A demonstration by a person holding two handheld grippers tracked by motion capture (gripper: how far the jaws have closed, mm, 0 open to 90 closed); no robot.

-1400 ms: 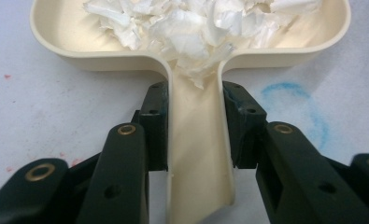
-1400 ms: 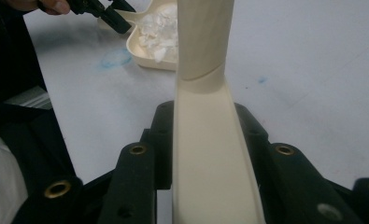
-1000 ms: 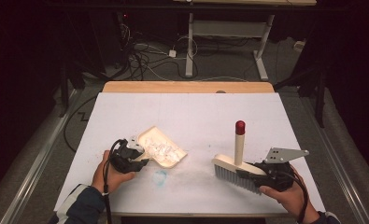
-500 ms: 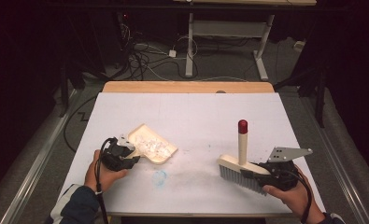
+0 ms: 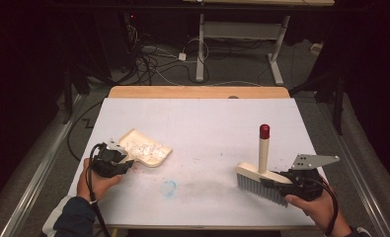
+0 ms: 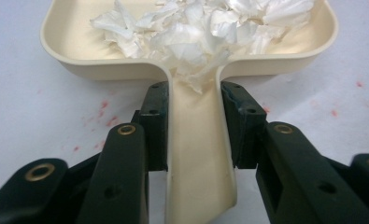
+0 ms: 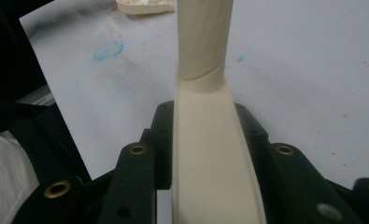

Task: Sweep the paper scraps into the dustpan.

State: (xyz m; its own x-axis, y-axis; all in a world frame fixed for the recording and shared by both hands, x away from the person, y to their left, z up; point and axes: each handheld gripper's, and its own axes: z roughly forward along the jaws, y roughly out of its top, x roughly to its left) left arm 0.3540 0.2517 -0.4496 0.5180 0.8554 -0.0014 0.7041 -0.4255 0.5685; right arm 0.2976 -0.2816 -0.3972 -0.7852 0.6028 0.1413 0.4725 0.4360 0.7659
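Here, left fingers (image 6: 161, 116) pinch the dustpan (image 5: 145, 150) near the table's (image 5: 197, 118) left edge; right fingers (image 7: 161, 135) pinch the brush (image 5: 261, 175).

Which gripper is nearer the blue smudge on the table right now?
Left. The left gripper, clamped on the dustpan handle, sits just up-left of the blue smudge; the right gripper, holding the brush, is farther off to its right.

left gripper (image 5: 114, 159): black, brass rivets, cable | right gripper (image 5: 301, 180): black, grey plate | sleeve (image 5: 74, 219): dark blue
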